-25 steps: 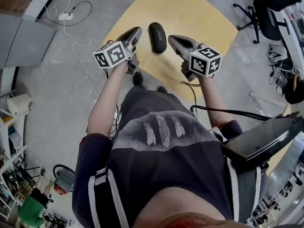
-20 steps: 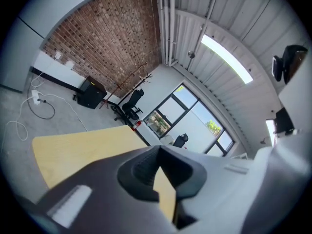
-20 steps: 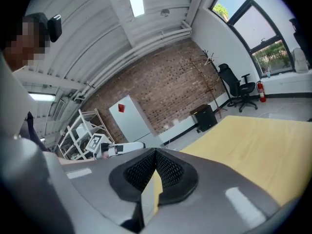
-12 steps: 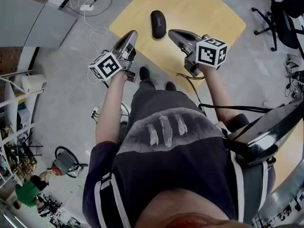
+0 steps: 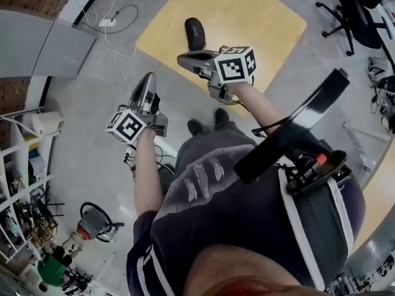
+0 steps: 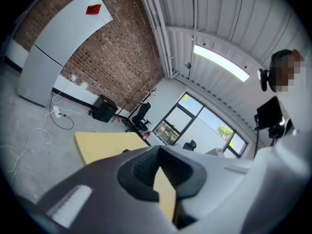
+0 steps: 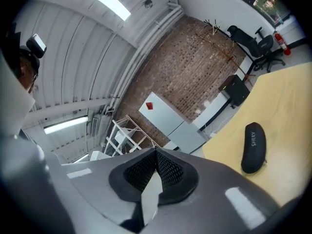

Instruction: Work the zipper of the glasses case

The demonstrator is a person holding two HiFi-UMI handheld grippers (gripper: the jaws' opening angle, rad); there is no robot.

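Observation:
The black glasses case (image 5: 195,33) lies closed on the yellow table (image 5: 259,17); in the right gripper view the case (image 7: 253,147) sits at the right, well away from the jaws. My right gripper (image 5: 182,58) is shut with nothing in it, hovers near the table's near edge just short of the case, and points left. My left gripper (image 5: 150,78) is also shut and empty. It is pulled back over the grey floor, left of the table. In the left gripper view the left gripper (image 6: 158,151) has its jaws together, with the table (image 6: 102,144) far beyond.
A power strip with white cables (image 5: 108,22) lies on the floor beside the table. A grey cabinet (image 5: 55,48) stands at the left, shelving (image 5: 21,165) below it. Office chairs (image 5: 355,17) stand at the far right. A black flat device (image 5: 290,128) juts out at the person's waist.
Both grippers have drawn back from the case. The left one moved down and left off the table over the floor. The right one swung round to point left.

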